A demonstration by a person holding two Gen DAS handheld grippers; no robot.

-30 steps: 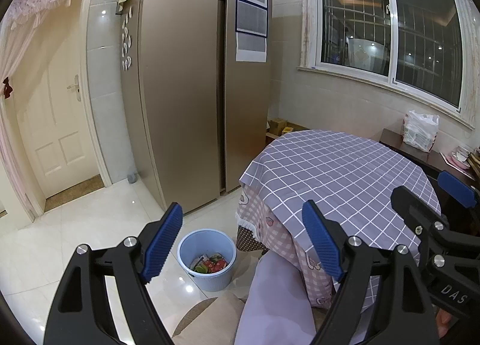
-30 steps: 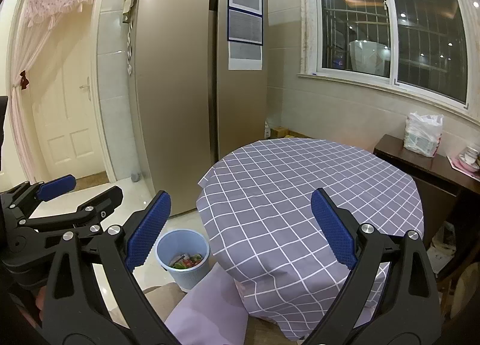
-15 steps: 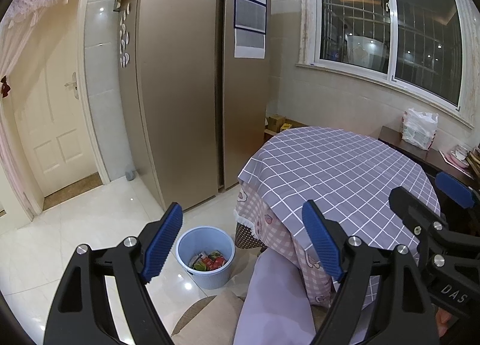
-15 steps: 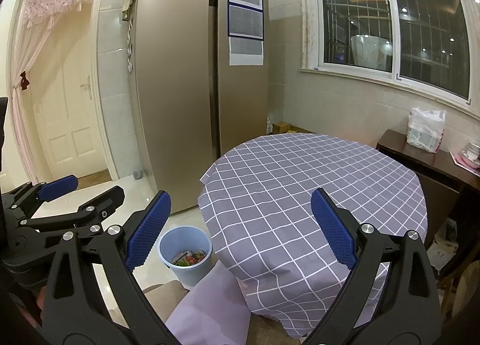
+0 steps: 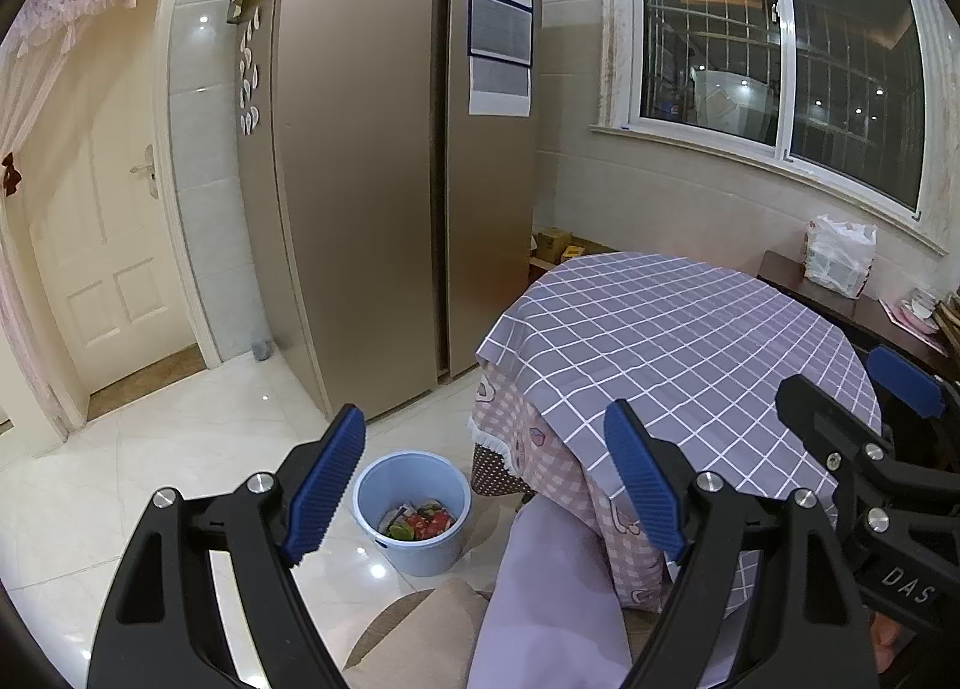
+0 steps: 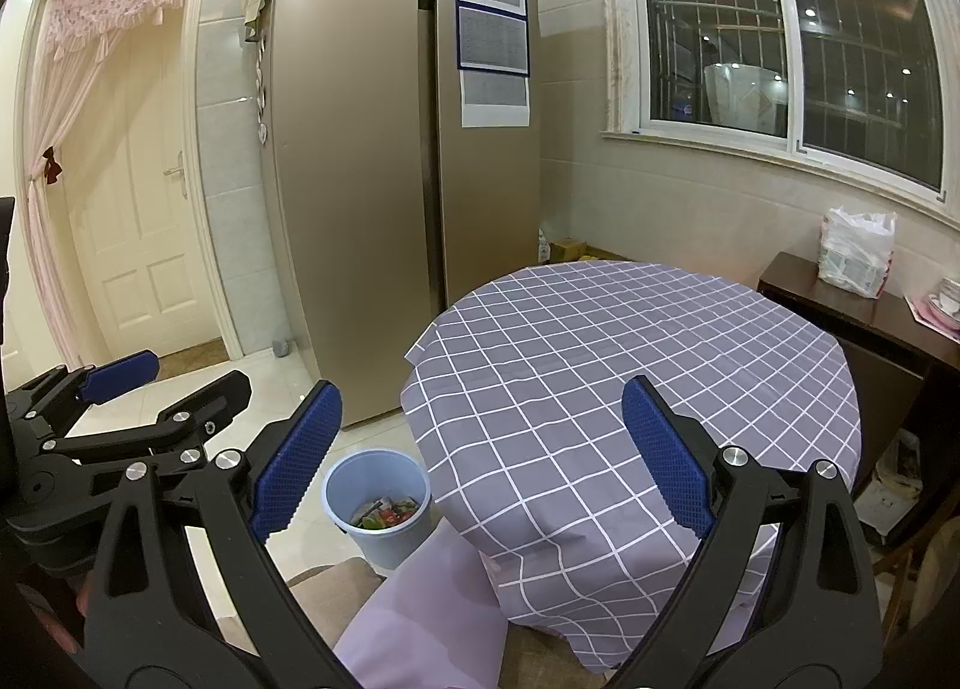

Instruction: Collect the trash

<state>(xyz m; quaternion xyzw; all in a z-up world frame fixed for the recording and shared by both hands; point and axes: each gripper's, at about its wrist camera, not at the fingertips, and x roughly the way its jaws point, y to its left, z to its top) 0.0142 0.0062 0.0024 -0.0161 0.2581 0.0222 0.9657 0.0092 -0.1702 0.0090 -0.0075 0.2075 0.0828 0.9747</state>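
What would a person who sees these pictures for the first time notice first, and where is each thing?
The round table with its purple checked cloth fills the right half of both views, with nothing on top. On the floor at its left foot stands a light blue bin with colourful trash inside, before the tall bronze fridge. In front, the left gripper and right gripper both stand open and empty.

Light blue bin with trash, lower centre of the frame

The round, light blue plastic bin (image 5: 412, 512) stands upright and open-topped on the pale tiled floor, just left of the cloth-draped desk's edge. Inside lies a loose heap of trash (image 5: 420, 522): crumpled red, green and white wrappers, well below the rim.
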